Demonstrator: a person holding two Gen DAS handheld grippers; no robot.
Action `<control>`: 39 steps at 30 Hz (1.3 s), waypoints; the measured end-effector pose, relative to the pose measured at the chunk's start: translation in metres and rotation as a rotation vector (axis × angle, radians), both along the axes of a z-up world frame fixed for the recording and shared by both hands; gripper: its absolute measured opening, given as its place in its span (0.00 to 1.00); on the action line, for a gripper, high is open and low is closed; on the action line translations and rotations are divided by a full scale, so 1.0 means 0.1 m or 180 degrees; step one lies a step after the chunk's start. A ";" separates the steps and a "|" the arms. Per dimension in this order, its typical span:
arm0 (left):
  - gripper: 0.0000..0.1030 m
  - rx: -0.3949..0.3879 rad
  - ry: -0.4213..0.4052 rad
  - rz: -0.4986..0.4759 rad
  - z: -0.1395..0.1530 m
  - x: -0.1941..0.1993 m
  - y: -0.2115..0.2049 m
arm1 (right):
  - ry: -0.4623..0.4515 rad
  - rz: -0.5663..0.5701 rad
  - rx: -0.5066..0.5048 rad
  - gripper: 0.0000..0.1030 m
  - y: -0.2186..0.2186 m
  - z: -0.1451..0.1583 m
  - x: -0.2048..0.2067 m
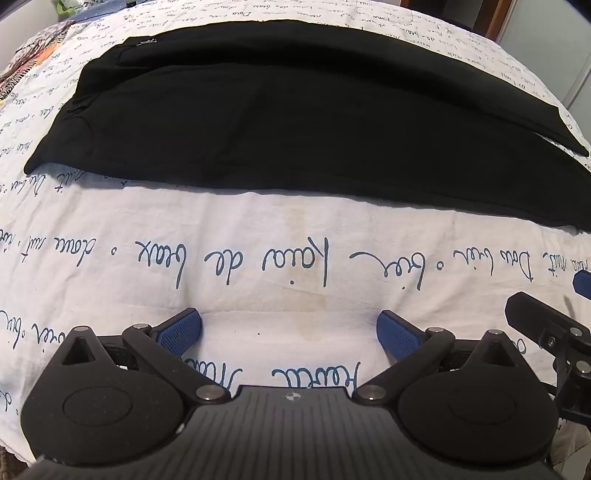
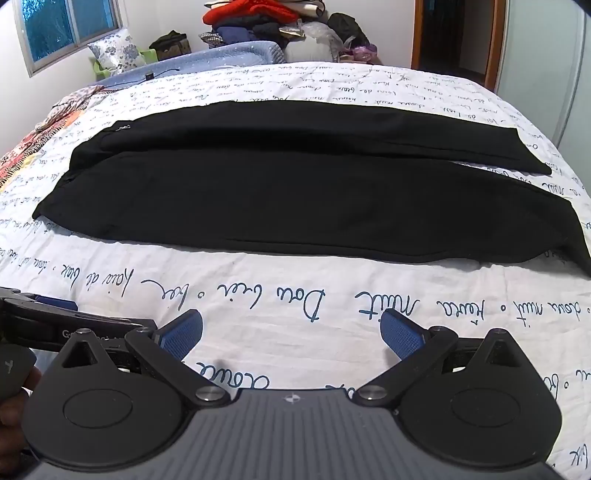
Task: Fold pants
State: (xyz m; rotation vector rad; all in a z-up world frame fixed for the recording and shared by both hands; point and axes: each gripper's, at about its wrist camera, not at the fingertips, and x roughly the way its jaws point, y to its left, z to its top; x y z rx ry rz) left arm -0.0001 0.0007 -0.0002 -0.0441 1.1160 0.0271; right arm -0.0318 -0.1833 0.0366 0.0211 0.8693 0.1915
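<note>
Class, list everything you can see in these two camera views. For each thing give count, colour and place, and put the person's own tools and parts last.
pants: one, black, spread flat across the bed, legs side by side, waist at picture left
bedsheet: one, white with dark handwriting print, covering the bed under the pants
patterned cloth: one, multicoloured, on the bed's far left edge
clothes pile: one heap, red, blue and dark, beyond the bed by the wall
window: one, grey frame, far left wall
doorway: one, brown frame, far right
left gripper: one, black with blue pads, open, over bare sheet short of the pants
right gripper: one, black with blue pads, open, over bare sheet
hand: one, partly seen, bottom left of right wrist view
</note>
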 end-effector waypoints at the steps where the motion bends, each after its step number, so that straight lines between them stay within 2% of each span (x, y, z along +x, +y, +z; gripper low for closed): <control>1: 1.00 0.0003 0.0006 0.0002 0.00 0.01 -0.01 | 0.0003 0.0001 0.0002 1.00 0.00 0.00 0.00; 16: 1.00 -0.0018 -0.0064 -0.0043 -0.02 -0.13 0.06 | 0.0030 -0.0058 -0.0030 1.00 -0.01 0.00 -0.05; 18: 1.00 0.0018 -0.0018 -0.0032 0.00 0.00 0.00 | 0.0008 -0.0016 -0.0067 1.00 0.02 0.01 -0.05; 23: 1.00 0.0050 -0.0052 -0.0031 0.02 0.01 -0.02 | -0.0019 0.0096 -0.0161 1.00 0.10 0.03 -0.02; 31: 1.00 0.0187 -0.0127 -0.0046 0.03 0.03 -0.05 | -0.0021 0.0058 -0.0149 1.00 0.07 0.03 0.03; 36: 1.00 0.0066 -0.0055 -0.0047 0.02 0.05 -0.04 | -0.0001 0.0070 -0.0154 1.00 0.07 0.01 0.03; 39: 1.00 0.0064 -0.0110 -0.0053 0.04 0.03 -0.03 | 0.0008 0.0093 -0.0163 1.00 0.09 0.00 0.04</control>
